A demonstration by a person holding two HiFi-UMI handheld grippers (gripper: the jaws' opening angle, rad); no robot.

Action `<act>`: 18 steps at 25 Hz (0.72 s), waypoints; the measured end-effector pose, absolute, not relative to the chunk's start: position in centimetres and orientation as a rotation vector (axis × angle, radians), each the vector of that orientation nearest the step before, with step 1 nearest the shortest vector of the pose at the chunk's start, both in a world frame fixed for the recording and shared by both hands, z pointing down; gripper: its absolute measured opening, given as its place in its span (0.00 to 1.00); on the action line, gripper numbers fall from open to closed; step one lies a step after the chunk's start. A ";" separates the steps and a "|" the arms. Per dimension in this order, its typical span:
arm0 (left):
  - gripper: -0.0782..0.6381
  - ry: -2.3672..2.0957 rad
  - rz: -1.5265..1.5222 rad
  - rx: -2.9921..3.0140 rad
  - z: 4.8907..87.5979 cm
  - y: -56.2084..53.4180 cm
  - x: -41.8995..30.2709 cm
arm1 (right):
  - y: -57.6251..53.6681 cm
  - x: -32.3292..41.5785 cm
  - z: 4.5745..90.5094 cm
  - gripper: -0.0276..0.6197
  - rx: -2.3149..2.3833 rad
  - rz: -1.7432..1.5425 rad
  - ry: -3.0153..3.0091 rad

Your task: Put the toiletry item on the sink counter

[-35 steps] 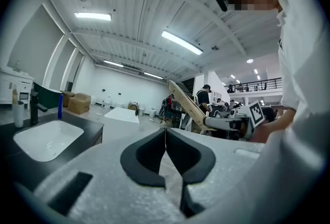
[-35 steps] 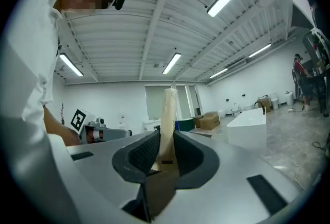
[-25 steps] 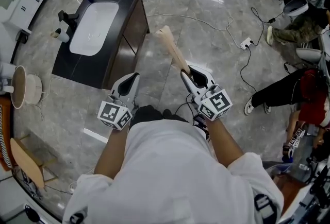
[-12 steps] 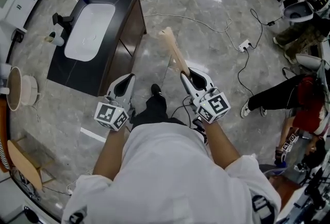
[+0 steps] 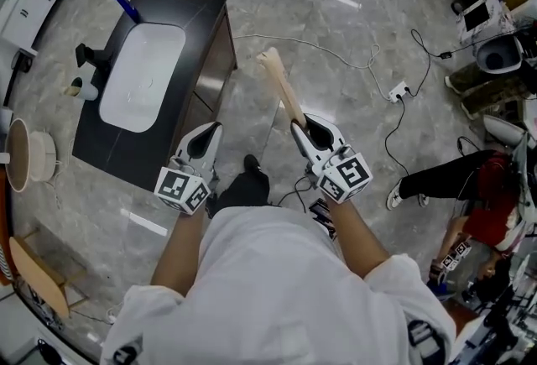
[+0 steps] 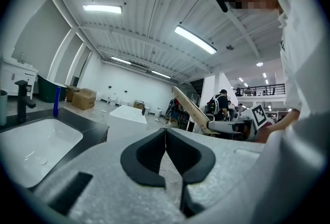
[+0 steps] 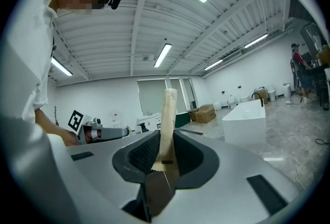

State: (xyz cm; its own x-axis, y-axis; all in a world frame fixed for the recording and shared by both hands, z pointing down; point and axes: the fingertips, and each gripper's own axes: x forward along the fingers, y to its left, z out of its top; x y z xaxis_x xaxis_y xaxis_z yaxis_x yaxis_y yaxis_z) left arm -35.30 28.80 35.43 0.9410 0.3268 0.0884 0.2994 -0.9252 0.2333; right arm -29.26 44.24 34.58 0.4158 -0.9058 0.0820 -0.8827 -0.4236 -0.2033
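Pads (image 7: 140,155) of the right gripper (image 7: 165,135) are clenched on the crimped end of the toiletry item (image 7: 167,115), a long beige tube that sticks out past the jaw tips. That grip looks the same as a second ago, with the tube at the same slant. The left gripper (image 6: 165,133) has its jaws pressed together with nothing between them, and it rides level beside the right one as before.

What has changed lies further out. In the head view a dark shoe (image 5: 250,164) has come forward on the floor between the two grippers, and the sink counter (image 5: 197,11) now shows a little larger and lower than it did. Both suggest that the person is stepping toward it. The tube is not over the counter yet. It hangs in the air above the grey floor, off the counter's front edge and near its far front corner.

On the counter, the white basin (image 5: 143,74) fills the middle. A black faucet (image 5: 88,57) stands at the back edge, and a blue stick-like thing (image 5: 126,7) stands near the far back corner. Dark bare top remains along the front edge and at the far end.

By my reading the task is in its carrying step, with the approach under way. Reaching over that front edge, lowering the tube and releasing it are all left to do.
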 end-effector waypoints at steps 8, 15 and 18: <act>0.13 0.507 0.196 2.840 35.5 25.0 -27.0 | 39.0 -21.0 34.1 0.18 -2.538 -0.287 1.622; 0.13 0.559 0.180 2.820 35.7 23.0 -21.1 | 36.8 -15.2 33.2 0.18 -2.573 -0.251 1.600; 0.13 0.558 0.162 2.818 35.5 22.5 -19.4 | 37.0 -13.7 33.2 0.18 -2.582 -0.255 1.589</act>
State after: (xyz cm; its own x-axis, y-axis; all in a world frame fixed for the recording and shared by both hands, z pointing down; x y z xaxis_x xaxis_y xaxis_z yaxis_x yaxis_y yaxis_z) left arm -19.42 22.49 35.48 0.9199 0.3879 0.0574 0.3586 -0.8914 0.2773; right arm -13.70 37.04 33.24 0.4419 -0.8925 0.0903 -0.8758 -0.4510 -0.1719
